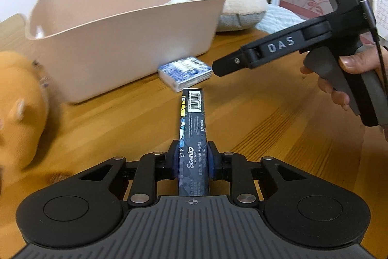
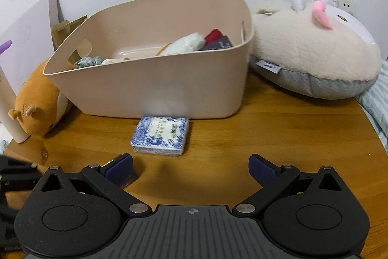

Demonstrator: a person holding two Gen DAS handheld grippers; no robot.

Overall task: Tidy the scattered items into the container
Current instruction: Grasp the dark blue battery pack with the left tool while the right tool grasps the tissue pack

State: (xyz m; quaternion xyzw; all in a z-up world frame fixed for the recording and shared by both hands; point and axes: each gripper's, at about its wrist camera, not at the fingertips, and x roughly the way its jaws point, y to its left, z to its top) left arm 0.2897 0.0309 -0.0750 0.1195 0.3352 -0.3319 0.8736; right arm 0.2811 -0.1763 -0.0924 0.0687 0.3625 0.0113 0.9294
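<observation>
My left gripper (image 1: 193, 159) is shut on a long dark blue box (image 1: 192, 123) with a barcode, held above the wooden table and pointing toward the beige tub (image 1: 116, 40). A blue-and-white patterned packet (image 1: 185, 73) lies on the table just in front of the tub; it also shows in the right wrist view (image 2: 161, 135). My right gripper (image 2: 190, 169) is open and empty, just short of that packet; it shows from the side in the left wrist view (image 1: 218, 68). The tub (image 2: 155, 89) holds a white plush, a red item, a dark item and cloth.
An orange hamster plush (image 2: 40, 103) lies left of the tub, also in the left wrist view (image 1: 19, 108). A large cream plush cushion (image 2: 312, 57) lies right of the tub. A white stand (image 2: 9, 113) is at the far left. The round table's edge (image 2: 378, 137) curves on the right.
</observation>
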